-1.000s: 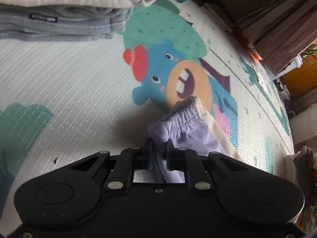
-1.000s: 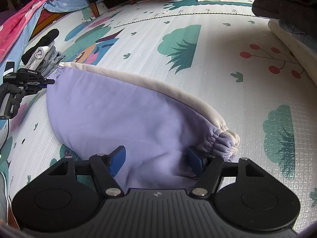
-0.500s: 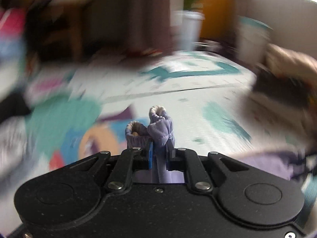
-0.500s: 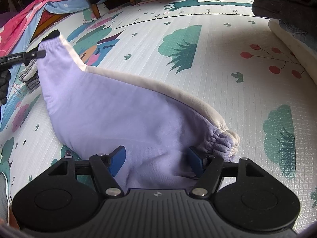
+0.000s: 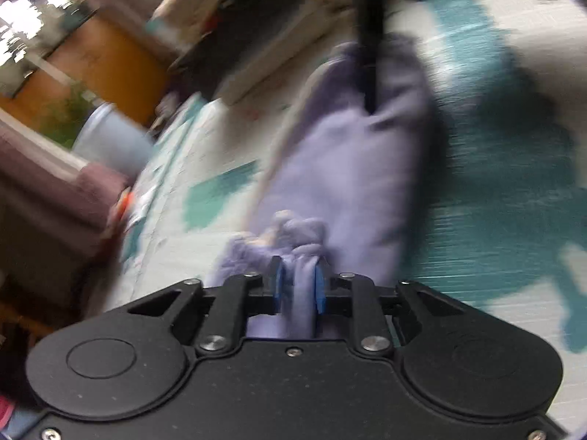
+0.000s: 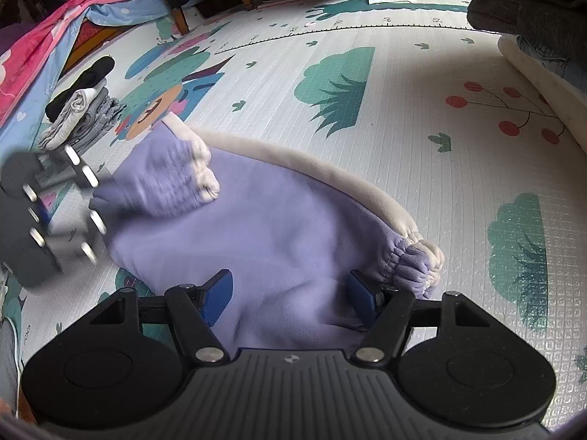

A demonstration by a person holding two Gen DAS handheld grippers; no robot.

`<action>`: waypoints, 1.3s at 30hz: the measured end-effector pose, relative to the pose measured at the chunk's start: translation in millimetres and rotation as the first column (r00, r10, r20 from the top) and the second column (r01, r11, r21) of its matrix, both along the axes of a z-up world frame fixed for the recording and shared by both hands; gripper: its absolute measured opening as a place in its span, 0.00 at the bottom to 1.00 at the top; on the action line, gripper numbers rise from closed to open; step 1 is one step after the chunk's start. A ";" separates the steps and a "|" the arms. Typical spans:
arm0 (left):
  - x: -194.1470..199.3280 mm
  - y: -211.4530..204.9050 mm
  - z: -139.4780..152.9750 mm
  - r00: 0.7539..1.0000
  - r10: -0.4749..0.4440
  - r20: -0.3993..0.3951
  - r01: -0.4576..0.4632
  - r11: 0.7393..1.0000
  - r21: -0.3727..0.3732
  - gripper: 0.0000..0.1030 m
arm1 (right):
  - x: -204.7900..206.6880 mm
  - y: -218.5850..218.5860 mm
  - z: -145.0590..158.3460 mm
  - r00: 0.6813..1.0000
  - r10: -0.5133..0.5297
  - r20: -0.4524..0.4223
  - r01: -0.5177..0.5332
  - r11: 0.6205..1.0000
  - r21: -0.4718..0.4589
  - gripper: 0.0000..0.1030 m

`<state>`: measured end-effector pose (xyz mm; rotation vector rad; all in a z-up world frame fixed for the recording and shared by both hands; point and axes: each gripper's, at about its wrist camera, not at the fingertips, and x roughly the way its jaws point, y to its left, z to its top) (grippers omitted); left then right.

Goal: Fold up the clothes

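In the middle of the play mat [image 6: 403, 84], lying spread out: lilac trousers [image 6: 279, 227] with a cream side stripe, one gathered cuff bunching at the near right, the other cuff end doubling back over the left part of the cloth. Left gripper [image 5: 296, 284] reaching in from the left, badly blurred in the right wrist view, its blue fingers [image 5: 320, 286] parting at this moment with a fold of lilac cloth standing between them; right pad looking to be touching the fold, left pad showing a slight gap, so more releasing than clenching. Right gripper [image 6: 290, 295] hovering at the near edge of the trousers, fingers [image 6: 216, 293] standing wide apart over the cloth, pressing on nothing that can be seen. Farther left on the mat, sitting well apart from the trousers: a small stack of folded clothes [image 6: 80, 113], grey and white with a black piece on top. At the far left, draping down: a pink and blue blanket [image 6: 55, 36]. At the far right edge, piling up: dark garments [image 6: 528, 0].
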<state>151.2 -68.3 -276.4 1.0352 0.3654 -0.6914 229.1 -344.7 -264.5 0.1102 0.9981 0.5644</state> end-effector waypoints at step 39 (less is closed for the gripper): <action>57.0 37.8 62.7 0.826 0.087 -0.557 -0.337 0.868 -0.364 0.48 | -10.7 -17.1 6.9 1.000 -0.030 0.005 0.030 0.999 0.039 0.67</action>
